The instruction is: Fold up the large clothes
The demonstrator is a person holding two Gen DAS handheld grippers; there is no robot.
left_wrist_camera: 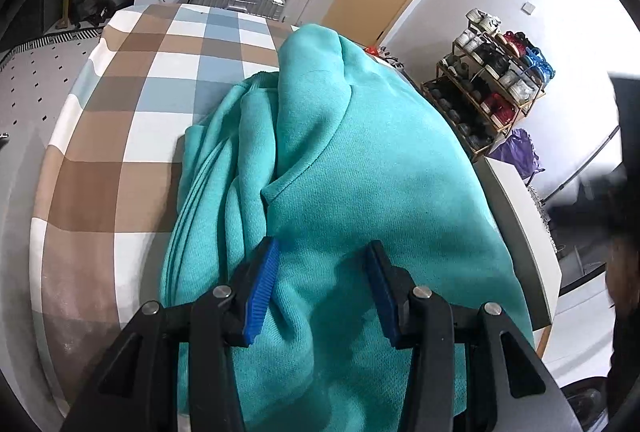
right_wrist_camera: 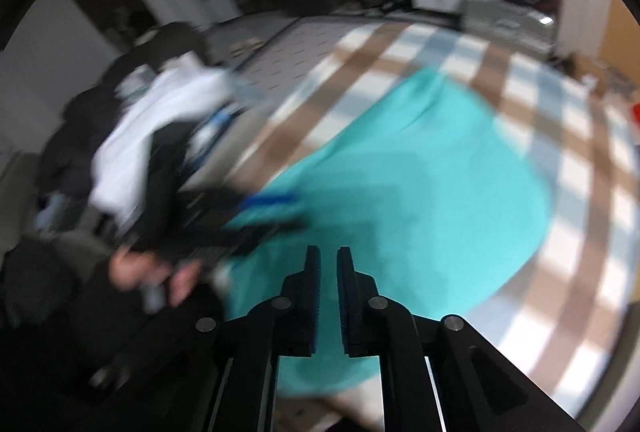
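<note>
I am looking first along the left gripper (left_wrist_camera: 320, 252): its blue pads are standing partly spread, with a fold of the teal sweatshirt (left_wrist_camera: 340, 160) rising between them, though I cannot tell whether the pads are actually pressing on the cloth. The right gripper (right_wrist_camera: 328, 260) is hanging above the garment with its jaws nearly together, a narrow slit showing between them and nothing in it (that view is heavily smeared, so I am reading it cautiously).

The sweatshirt is lying on the checked tablecloth (left_wrist_camera: 132, 120), already doubled over itself into a thick bundle, with stacked edges showing along its left side in the left wrist view. Off the table's edge, a heap of other clothes (right_wrist_camera: 160, 120) is waiting, and a shoe rack (left_wrist_camera: 492, 88) is standing by the wall.

I am judging the garment to be soft, fleecy and fairly bulky: limp, not slippery, likely to sag and drag if I lift it from one point. I would be taking hold at a layered edge or corner, pinching all the plies together, and keeping both grips well apart so the fold stays square.
</note>
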